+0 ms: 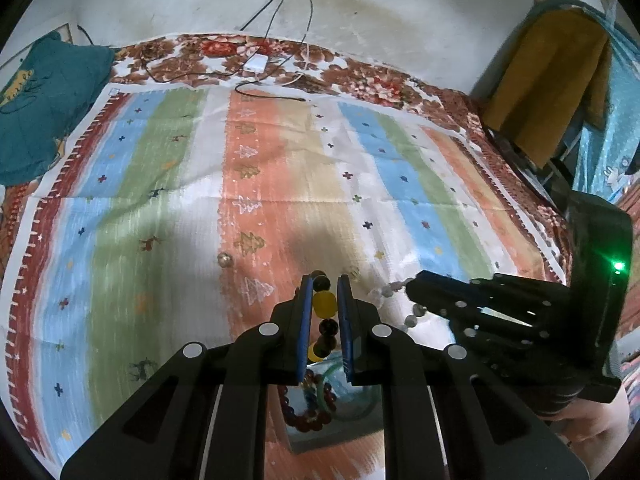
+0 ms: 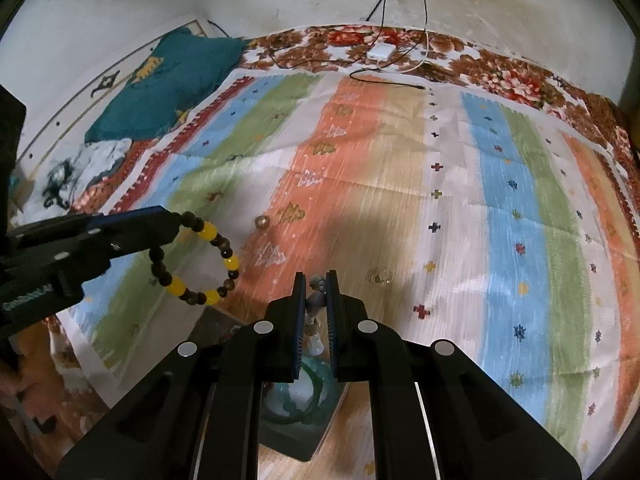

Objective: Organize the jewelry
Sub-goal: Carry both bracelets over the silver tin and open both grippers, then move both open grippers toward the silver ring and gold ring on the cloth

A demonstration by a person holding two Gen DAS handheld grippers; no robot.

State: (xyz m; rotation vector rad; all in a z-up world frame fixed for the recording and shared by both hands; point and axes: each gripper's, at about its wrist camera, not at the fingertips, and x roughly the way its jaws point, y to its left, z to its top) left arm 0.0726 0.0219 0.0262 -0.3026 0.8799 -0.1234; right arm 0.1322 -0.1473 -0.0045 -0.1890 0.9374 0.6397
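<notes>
My left gripper (image 1: 325, 292) is shut on a bracelet of brown and yellow beads (image 1: 324, 306), held above the striped cloth; the bracelet hangs as a loop in the right wrist view (image 2: 200, 260). My right gripper (image 2: 317, 284) is shut on a string of grey beads (image 2: 314, 304), which also shows in the left wrist view (image 1: 394, 286). Below both grippers sits a grey tray (image 1: 320, 440) holding a dark red bead bracelet (image 1: 308, 416) and a green bangle (image 2: 296, 404).
A small gold ball (image 1: 225, 259) lies loose on the striped cloth (image 1: 280, 184). A pair of gold earrings (image 2: 382, 277) lies right of my right gripper. A teal pillow (image 1: 44, 108), cables and a white charger (image 1: 256, 63) lie at the far edge.
</notes>
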